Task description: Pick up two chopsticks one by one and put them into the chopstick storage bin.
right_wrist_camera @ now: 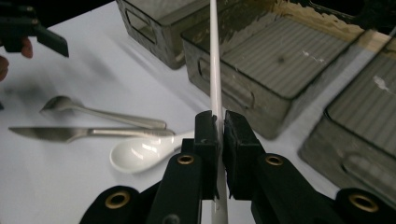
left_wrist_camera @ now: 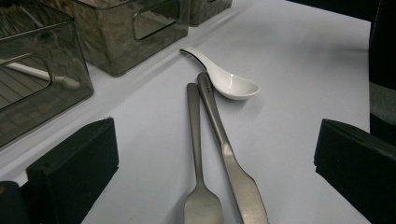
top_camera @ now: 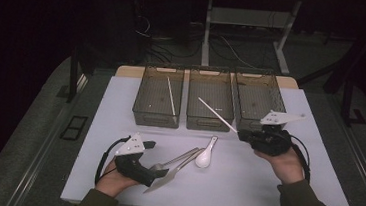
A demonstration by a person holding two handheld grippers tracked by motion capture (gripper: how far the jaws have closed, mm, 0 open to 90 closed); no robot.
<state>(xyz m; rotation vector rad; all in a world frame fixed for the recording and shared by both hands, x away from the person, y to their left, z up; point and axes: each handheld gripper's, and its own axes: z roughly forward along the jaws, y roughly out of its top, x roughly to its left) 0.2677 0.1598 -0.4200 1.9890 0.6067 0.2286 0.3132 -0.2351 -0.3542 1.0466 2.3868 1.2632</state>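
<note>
Chopstick [right_wrist_camera: 214, 70] clamped in the right gripper [right_wrist_camera: 218, 122], held over the bins.

Right jaws are closed on the white chopstick near its lower end; the long part runs forward from the fingertips over the front wall of the middle bin [top_camera: 208, 119], tilted upward. Recommended handling: keep the clamp firm, bring the far tip over the chosen bin, level the stick along the bin's length, lower it inside the walls, then release; a stick left across a rim would likely roll out. Left gripper [top_camera: 148, 144] rests low with jaws standing wide apart and nothing between them; fork [left_wrist_camera: 198, 158] and knife [left_wrist_camera: 227, 154] lie just ahead of its fingers, white soup spoon [left_wrist_camera: 229, 83] beyond them. Left bin [top_camera: 156, 114] already holds one white stick [top_camera: 171, 96]. Surface: pale sheet-covered table [top_camera: 244, 183], three smoked bins along the far edge. Room is dark, with cables and desk legs behind.
</note>
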